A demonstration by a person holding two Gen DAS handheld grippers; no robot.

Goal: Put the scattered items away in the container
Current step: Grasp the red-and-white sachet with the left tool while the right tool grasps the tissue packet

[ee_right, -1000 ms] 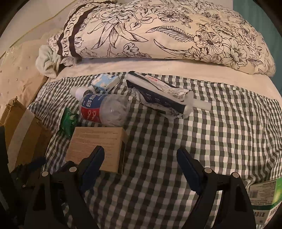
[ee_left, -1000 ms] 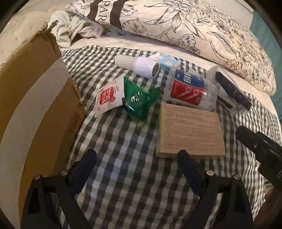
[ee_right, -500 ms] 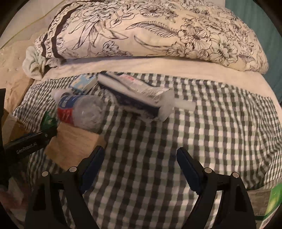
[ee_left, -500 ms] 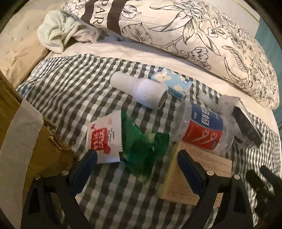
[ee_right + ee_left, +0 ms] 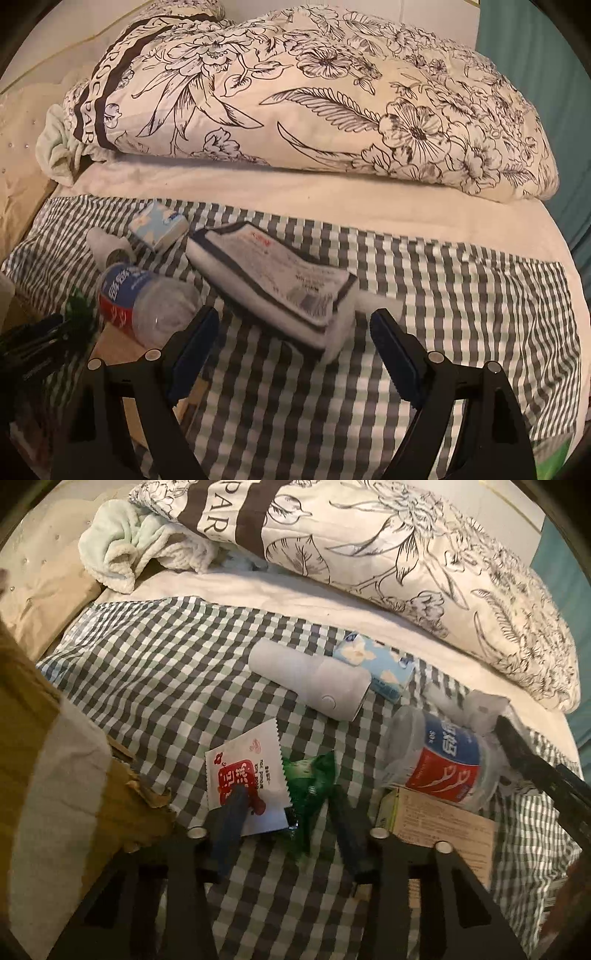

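On the checked cloth, my left gripper (image 5: 288,794) is partly closed around a green wrapper (image 5: 310,779) and a white-and-red sachet (image 5: 245,771); one finger lies over the sachet. Nearby lie a white cylinder (image 5: 310,681), a blue tissue pack (image 5: 373,664), a plastic bottle (image 5: 439,760) and a brown box (image 5: 443,819). The cardboard container (image 5: 48,775) stands at the left. My right gripper (image 5: 291,325) is open, just in front of a large white tube (image 5: 273,284). The bottle (image 5: 144,302) and the tissue pack (image 5: 159,225) also show in the right wrist view.
A floral pillow (image 5: 295,103) and a pale green towel (image 5: 125,546) lie at the back. The right gripper's arm (image 5: 546,771) shows at the right of the left wrist view. A beige headboard (image 5: 40,602) is at the far left.
My left gripper has moved forward to the sachet and green wrapper and its fingers have narrowed around them. My right gripper has moved forward toward the white tube, still open.
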